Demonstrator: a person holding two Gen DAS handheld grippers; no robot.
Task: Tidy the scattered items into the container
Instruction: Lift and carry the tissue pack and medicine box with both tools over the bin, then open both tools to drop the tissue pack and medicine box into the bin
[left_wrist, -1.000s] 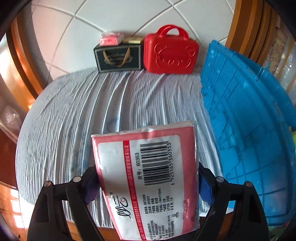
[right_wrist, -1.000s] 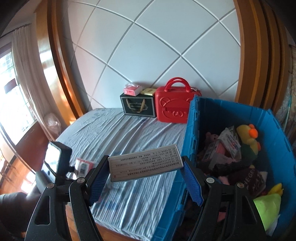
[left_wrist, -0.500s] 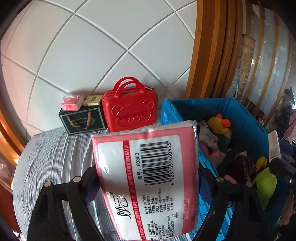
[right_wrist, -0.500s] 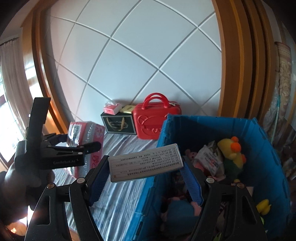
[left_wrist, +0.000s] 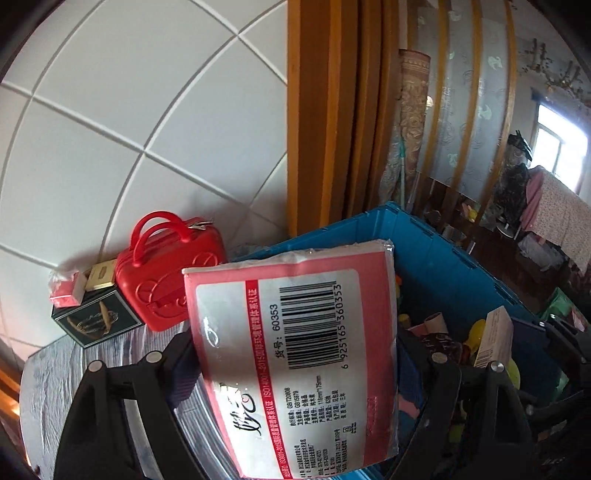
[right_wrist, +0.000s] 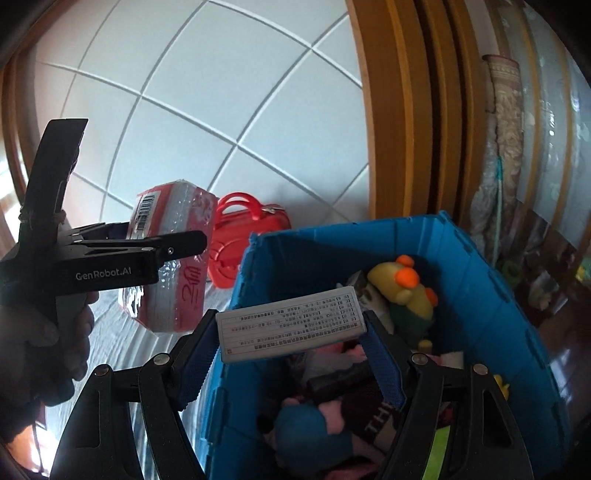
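My left gripper (left_wrist: 295, 354) is shut on a red and white tissue pack (left_wrist: 295, 354) with a barcode, raised over the near left rim of the blue crate (left_wrist: 436, 251). In the right wrist view that same tissue pack (right_wrist: 173, 258) hangs in the left gripper (right_wrist: 170, 251) beside the crate's left wall. My right gripper (right_wrist: 291, 328) is shut on a white printed box (right_wrist: 291, 321), held above the blue crate (right_wrist: 480, 280). The crate holds several soft toys, among them a yellow duck (right_wrist: 402, 284). The white box (left_wrist: 493, 336) also shows at the right of the left wrist view.
A red toy suitcase (left_wrist: 166, 277) and a dark gift box (left_wrist: 96, 321) with small packets on top stand against the white padded headboard (left_wrist: 147, 110). Grey striped bedding (left_wrist: 48, 398) lies left of the crate. Wooden posts (right_wrist: 399, 110) rise behind. A person's hand (right_wrist: 37, 332) holds the left gripper.
Both grippers swung right from over the bedding to the crate. The left one rose with the tissue pack and rolled; the right one now hangs over the crate's inside.
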